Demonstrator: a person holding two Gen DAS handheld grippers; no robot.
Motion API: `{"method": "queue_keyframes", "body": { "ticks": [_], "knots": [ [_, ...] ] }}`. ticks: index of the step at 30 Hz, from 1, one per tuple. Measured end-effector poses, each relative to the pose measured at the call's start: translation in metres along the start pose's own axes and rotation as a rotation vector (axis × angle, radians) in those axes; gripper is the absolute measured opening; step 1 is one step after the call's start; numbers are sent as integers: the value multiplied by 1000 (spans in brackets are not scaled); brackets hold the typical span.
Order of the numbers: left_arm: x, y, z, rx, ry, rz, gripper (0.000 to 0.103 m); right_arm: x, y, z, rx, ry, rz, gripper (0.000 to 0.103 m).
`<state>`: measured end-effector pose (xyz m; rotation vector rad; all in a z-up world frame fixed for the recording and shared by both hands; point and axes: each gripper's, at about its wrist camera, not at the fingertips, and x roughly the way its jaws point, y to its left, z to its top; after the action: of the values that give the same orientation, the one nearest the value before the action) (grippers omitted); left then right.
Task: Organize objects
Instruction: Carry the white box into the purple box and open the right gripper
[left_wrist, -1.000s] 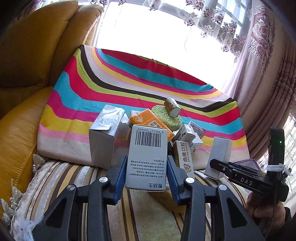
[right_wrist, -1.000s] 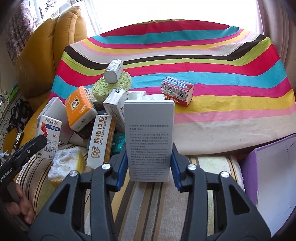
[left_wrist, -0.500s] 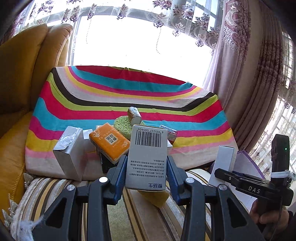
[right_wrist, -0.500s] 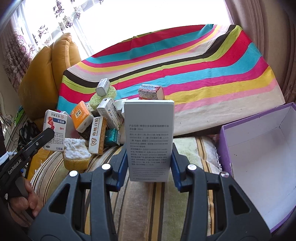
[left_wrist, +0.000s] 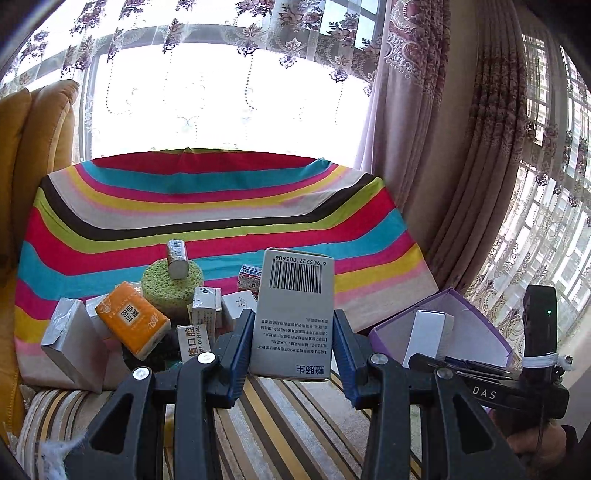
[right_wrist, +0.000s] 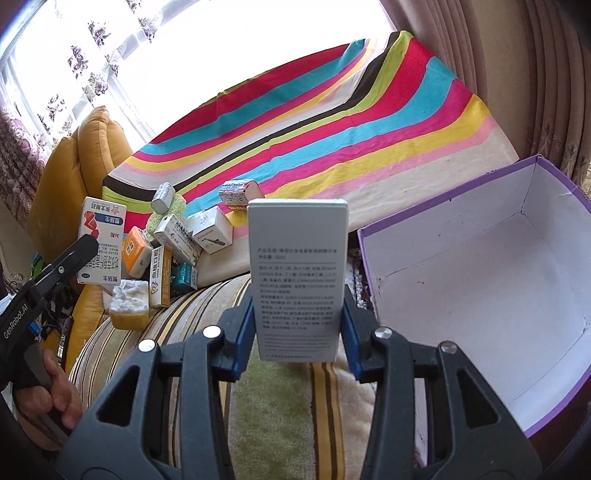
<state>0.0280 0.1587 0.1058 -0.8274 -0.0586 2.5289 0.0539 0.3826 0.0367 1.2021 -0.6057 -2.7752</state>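
Note:
My left gripper (left_wrist: 292, 332) is shut on a grey-white medicine box (left_wrist: 295, 295) with a barcode on its top, held above the striped seat cushion. In the right wrist view, my right gripper (right_wrist: 297, 314) is shut on a tall white box (right_wrist: 297, 258) with small print, just left of an open purple box (right_wrist: 461, 236) that has a white, bare inside. The left wrist view shows the purple box (left_wrist: 480, 325) at the right. There the right gripper's white box (left_wrist: 432, 334) stands in front of it.
A pile of small boxes lies at the left against the striped cloth (right_wrist: 332, 122), with an orange tissue pack (left_wrist: 131, 319), a green sponge (left_wrist: 166, 288) and a yellow sponge (right_wrist: 127, 306). A yellow sofa cushion (right_wrist: 74, 177) is far left, curtains (left_wrist: 461, 166) to the right. Hands grip both handles.
Both grippers have swung to the right with their boxes still held. The pile has slid left in both views, and the purple box has come fully into sight.

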Motion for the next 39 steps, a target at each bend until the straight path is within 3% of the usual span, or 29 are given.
{"method": "queue_keyframes", "body": {
  "ticks": [4,11,19,30,34,39],
  "knots": [
    [15,-22,3,31,40,-68,42,-5,-21,0,39,-2,-18,45],
    [59,-72,-7,93,178,-210,42,-18,-63,1,116,-7,-91,45],
    [89,-119,-26,177,300,-294,42,-29,-106,-9,200,8,-159,45],
    [105,-148,-35,223,355,-342,44,-40,-138,-19,268,9,-214,46],
    [105,-146,-34,217,350,-334,65,-42,-140,-19,280,8,-214,47],
    [101,-136,-31,199,329,-301,70,-43,-137,-19,268,7,-224,54]
  ]
}}
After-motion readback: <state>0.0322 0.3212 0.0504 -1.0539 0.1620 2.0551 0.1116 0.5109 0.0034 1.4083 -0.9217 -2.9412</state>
